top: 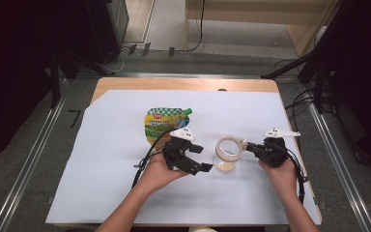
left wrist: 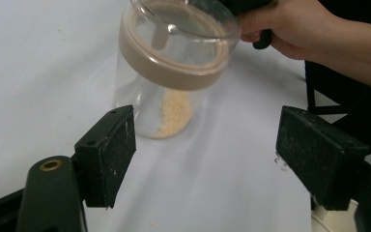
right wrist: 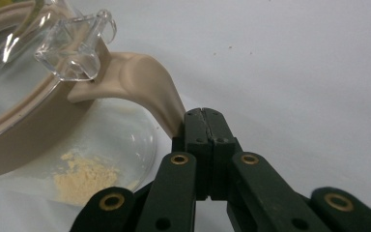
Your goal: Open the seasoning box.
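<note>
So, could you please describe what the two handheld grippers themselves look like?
Both the left gripper and the right gripper are black, each topped by a pale three-cornered plate and trailing a black cable. Their link arms carry brass-coloured pivot rivets. The left gripper's pads are rectangular blocks of rough black material. No sleeves show on the forearms.

Open left gripper (left wrist: 205, 154) facing tilted jar (left wrist: 171, 67).

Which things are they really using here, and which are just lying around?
In use:
- clear glass jar with tan lid band and yellowish powder inside
- right gripper, shut on the jar's tan handle
- left gripper, open, jar just beyond its fingers

Just lying around:
- green and yellow spouted food pouch
- white paper sheet covering the table
</note>
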`<control>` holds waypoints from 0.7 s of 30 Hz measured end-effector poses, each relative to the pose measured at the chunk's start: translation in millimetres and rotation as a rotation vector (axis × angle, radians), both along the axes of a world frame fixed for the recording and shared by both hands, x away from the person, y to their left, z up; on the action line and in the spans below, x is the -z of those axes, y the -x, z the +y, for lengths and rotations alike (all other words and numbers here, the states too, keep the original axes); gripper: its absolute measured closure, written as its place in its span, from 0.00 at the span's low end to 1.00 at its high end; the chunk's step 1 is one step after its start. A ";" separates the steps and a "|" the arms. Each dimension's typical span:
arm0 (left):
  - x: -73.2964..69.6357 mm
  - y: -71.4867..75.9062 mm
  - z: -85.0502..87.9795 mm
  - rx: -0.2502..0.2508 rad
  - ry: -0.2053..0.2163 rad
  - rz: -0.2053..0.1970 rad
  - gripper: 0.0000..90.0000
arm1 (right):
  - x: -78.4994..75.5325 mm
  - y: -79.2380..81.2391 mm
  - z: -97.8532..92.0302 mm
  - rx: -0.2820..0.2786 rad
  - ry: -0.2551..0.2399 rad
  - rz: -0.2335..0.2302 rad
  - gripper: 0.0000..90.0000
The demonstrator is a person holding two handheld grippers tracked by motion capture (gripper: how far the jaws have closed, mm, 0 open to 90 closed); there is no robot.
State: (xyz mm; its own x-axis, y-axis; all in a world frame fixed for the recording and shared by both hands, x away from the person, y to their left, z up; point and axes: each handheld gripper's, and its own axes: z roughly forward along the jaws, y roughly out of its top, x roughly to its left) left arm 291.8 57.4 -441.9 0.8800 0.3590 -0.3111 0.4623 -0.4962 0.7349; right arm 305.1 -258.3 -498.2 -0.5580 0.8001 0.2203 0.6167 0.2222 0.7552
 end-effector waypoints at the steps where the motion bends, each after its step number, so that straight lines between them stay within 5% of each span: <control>1: 0.4 -1.7 -2.0 -0.001 -0.005 0.002 0.24 | 0.0 -0.2 0.4 0.000 0.001 -0.003 1.00; 7: 7.1 -5.9 -9.5 -0.025 -0.012 0.023 0.19 | -0.2 -1.2 3.1 -0.008 0.010 -0.010 1.00; 21: 20.9 -7.6 -29.4 -0.021 -0.087 -0.049 0.13 | 0.3 2.5 29.0 -0.101 0.025 -0.001 1.00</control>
